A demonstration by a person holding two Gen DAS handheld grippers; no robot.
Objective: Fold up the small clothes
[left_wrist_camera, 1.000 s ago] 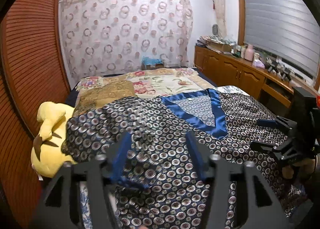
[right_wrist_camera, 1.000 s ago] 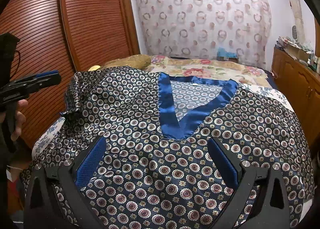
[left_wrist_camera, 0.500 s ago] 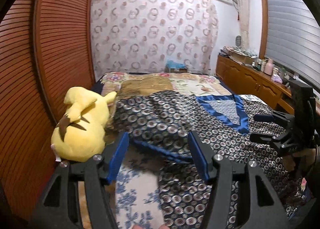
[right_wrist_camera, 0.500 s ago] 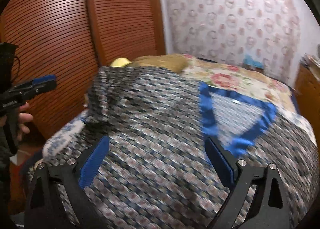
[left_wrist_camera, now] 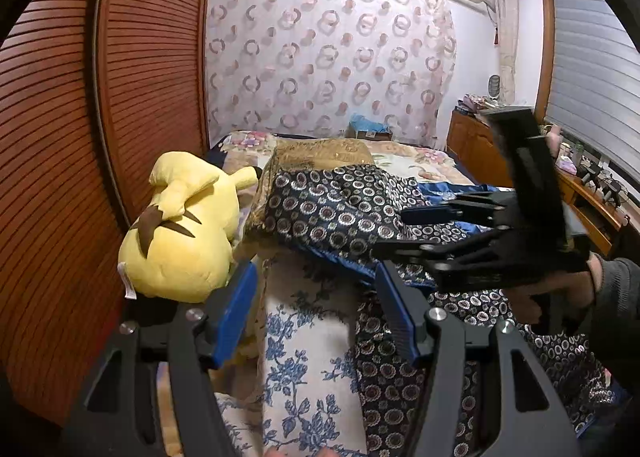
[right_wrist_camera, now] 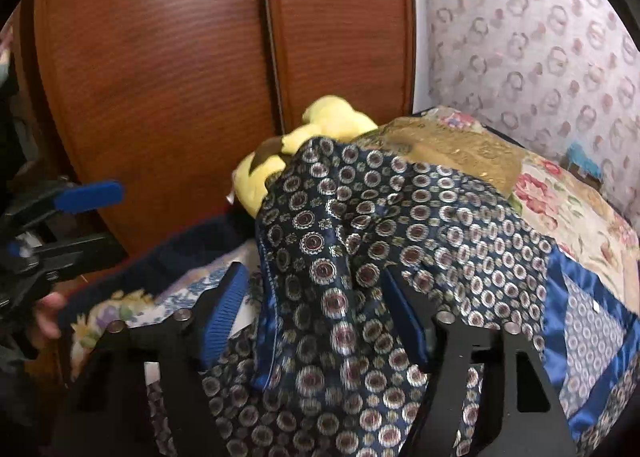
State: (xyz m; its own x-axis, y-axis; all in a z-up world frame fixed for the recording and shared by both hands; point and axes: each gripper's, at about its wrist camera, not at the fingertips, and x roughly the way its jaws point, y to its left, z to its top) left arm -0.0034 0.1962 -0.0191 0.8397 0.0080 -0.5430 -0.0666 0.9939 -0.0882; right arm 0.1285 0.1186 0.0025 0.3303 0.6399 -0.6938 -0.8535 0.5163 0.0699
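Right gripper [right_wrist_camera: 312, 313] swung left, fingers closing, garment [right_wrist_camera: 400, 225] fold between them

Left gripper [left_wrist_camera: 316, 311] jaws parted; right gripper [right_wrist_camera: 316, 315] jaws closing, both angled down.

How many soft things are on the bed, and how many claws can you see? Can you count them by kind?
Yellow plush toy: 1
Dark blue satin top with a ring pattern: 1
Gold-brown embroidered cushion: 1
Black claws with blue pads: 2, the left claw and the right claw, whose jaws are closing
Total: 5
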